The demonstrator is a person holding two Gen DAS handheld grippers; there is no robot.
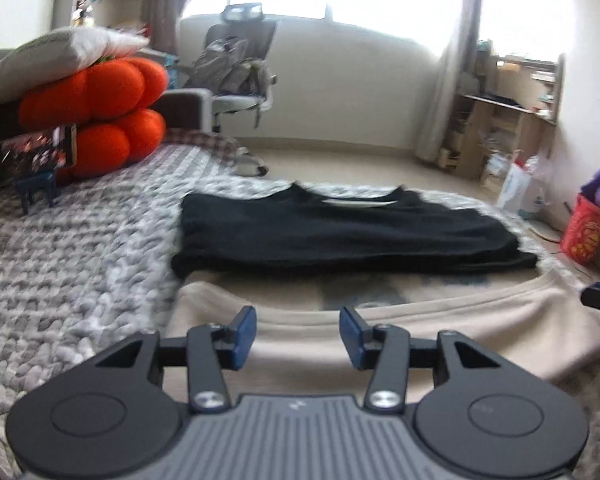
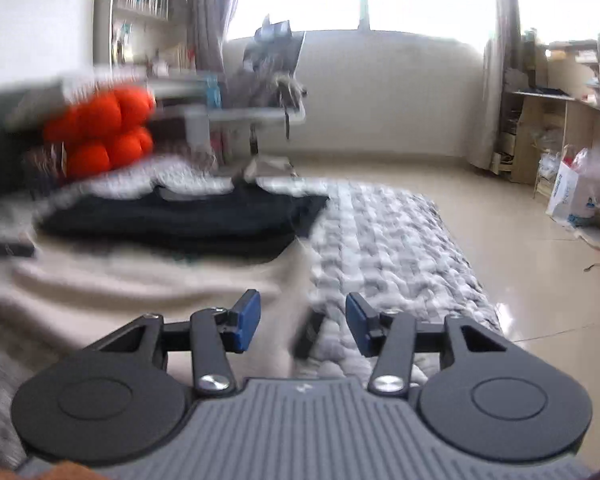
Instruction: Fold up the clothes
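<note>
Beige garment [image 1: 400, 344] looked like soft, light knit: it would drape and slump, no stiffness, probably grips fine on rubber pads but bunches if pinched mid-panel. Best hold, by my read, was a double layer at an edge or corner, near the collar band or the outer fold, one claw per side so it lifted flat

Left claw [image 1: 297, 338] stood about half open, nothing between the blue pads [image 1: 243, 336]; beige fabric lay directly under and just ahead of it, the collar band running across right in front of the tips. Black shirt [image 1: 340, 236], already folded flat, sat further ahead, beyond the beige one, touching or overlapping its far edge

Right claw [image 2: 303, 328] also half open and empty; view was blurred. Beige garment [image 2: 139, 280] lay ahead-left of it, its near edge by the left pad, while the grey knitted blanket [image 2: 400, 248] ran under and ahead-right. Black shirt [image 2: 179, 220] was further ahead-left. A dark narrow thing showed between the pads [image 2: 247, 324]; couldn't tell what it was

Everything rested on the blanket, not a bench
</note>
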